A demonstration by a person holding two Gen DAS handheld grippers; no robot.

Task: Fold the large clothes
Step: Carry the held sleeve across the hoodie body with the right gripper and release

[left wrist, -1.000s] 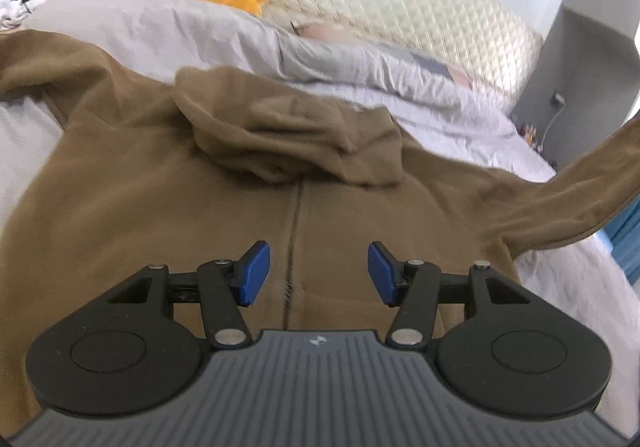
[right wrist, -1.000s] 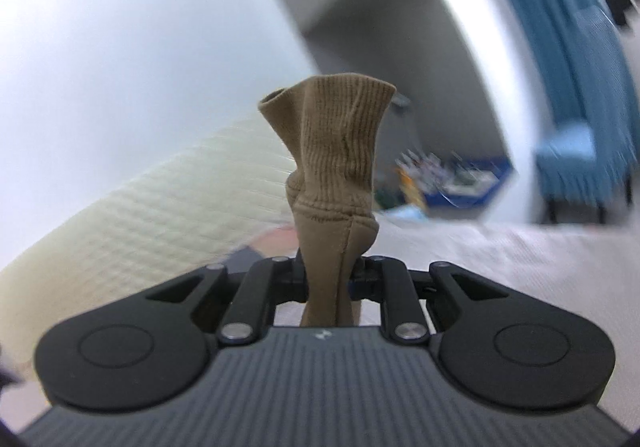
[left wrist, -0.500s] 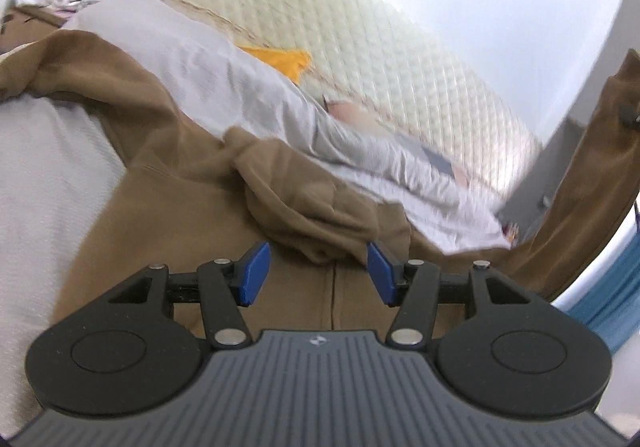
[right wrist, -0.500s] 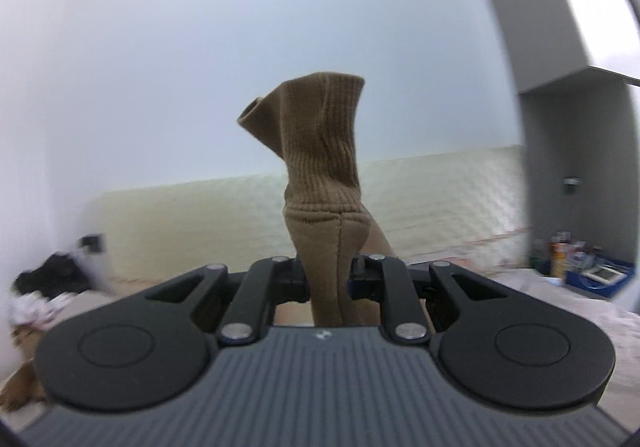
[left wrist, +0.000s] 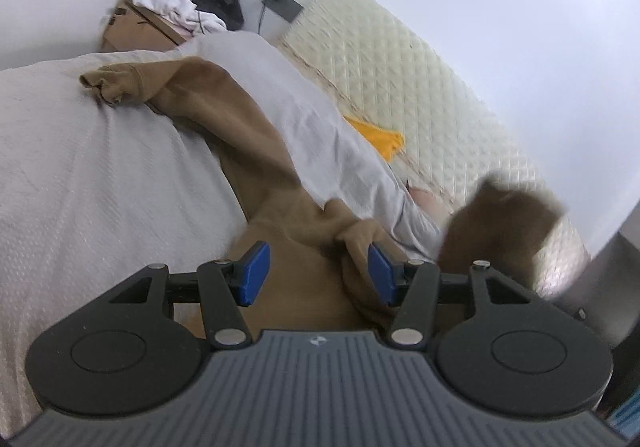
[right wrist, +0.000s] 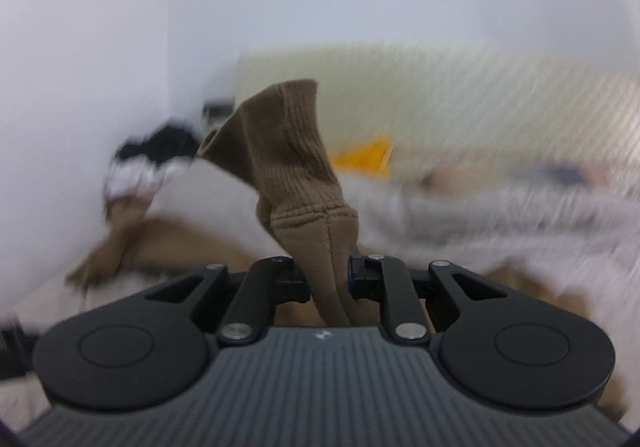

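A brown hoodie [left wrist: 248, 151] lies spread on the bed, one sleeve stretched to the far left and ending in a crumpled cuff [left wrist: 108, 87]. My left gripper [left wrist: 318, 275] hovers low over the hoodie's body, open, its blue pads [left wrist: 256, 271] apart; a fold of the hood [left wrist: 360, 243] lies just in front of the right pad. My right gripper [right wrist: 330, 279] is shut on the other sleeve just below its ribbed cuff [right wrist: 288, 167], which stands up above the jaws. That lifted sleeve shows as a brown blur [left wrist: 504, 223] at the right of the left wrist view.
A pale bedspread [left wrist: 100, 187] covers the bed, with a grey-white duvet [left wrist: 304, 107] bunched along the quilted cream headboard [left wrist: 420, 95]. An orange cloth [left wrist: 380, 135] lies by the headboard. A cardboard box [left wrist: 132, 31] heaped with white and black clothes stands in the corner.
The right gripper has swung the held sleeve from the room's right side across and down over the bed. The left gripper has shifted and rolled; its view now faces the far-left sleeve and corner.
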